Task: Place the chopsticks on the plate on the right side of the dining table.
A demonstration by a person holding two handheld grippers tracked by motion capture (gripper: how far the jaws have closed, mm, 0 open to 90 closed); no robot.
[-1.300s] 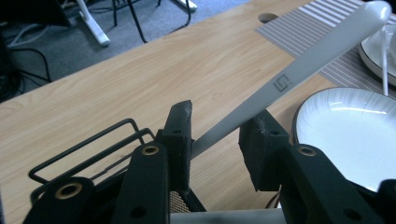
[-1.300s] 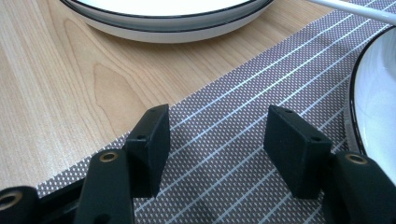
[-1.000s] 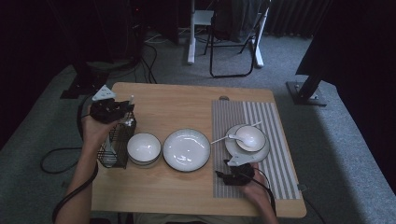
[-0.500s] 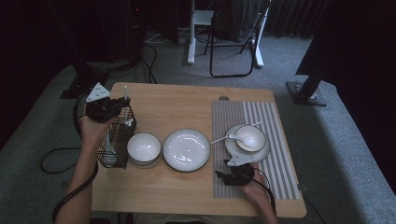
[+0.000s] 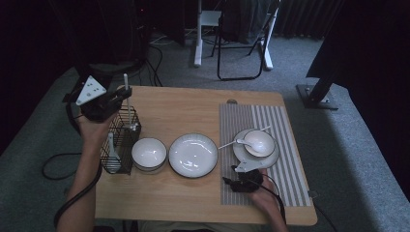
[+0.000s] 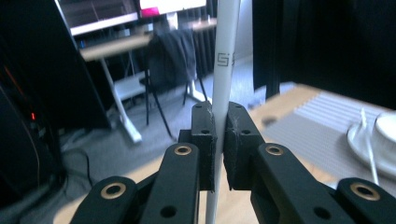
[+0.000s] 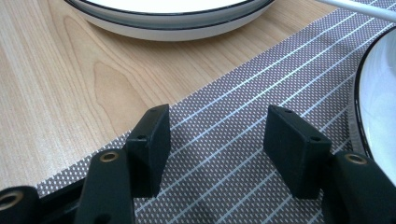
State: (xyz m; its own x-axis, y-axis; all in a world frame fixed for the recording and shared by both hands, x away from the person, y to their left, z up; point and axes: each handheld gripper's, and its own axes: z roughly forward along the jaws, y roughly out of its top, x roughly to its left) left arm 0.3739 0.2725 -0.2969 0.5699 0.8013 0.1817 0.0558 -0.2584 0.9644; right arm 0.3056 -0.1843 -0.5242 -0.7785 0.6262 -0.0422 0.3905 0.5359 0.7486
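The wooden table (image 5: 193, 203) carried, from the person's left to right, a black wire basket (image 5: 121, 140), a small bowl (image 5: 149, 153), a wide plate (image 5: 193, 154) and a striped mat (image 5: 285, 159) holding a saucer (image 5: 244, 157) with a spoon bowl on it. Above the basket, the left gripper (image 5: 118, 99) was clenched on a white chopstick (image 6: 224, 70), its jaws having just been closing onto the shaft; the stick stood nearly upright, its long axis running vertically through the pads, its lower end apparently inside or just over the basket. A white spoon (image 5: 112, 157) lay in the basket's near end. The right gripper (image 7: 217, 140) rested low over the mat's near left corner, jaws spread with nothing between them, just beside the saucer. The left hand was plainly the nearer to the stick. Open room lay rightward over the bowl and plate; the basket's wires and the table's left edge crowded the stick's lower end, so I judged a straight lift safest before any sideways carry.
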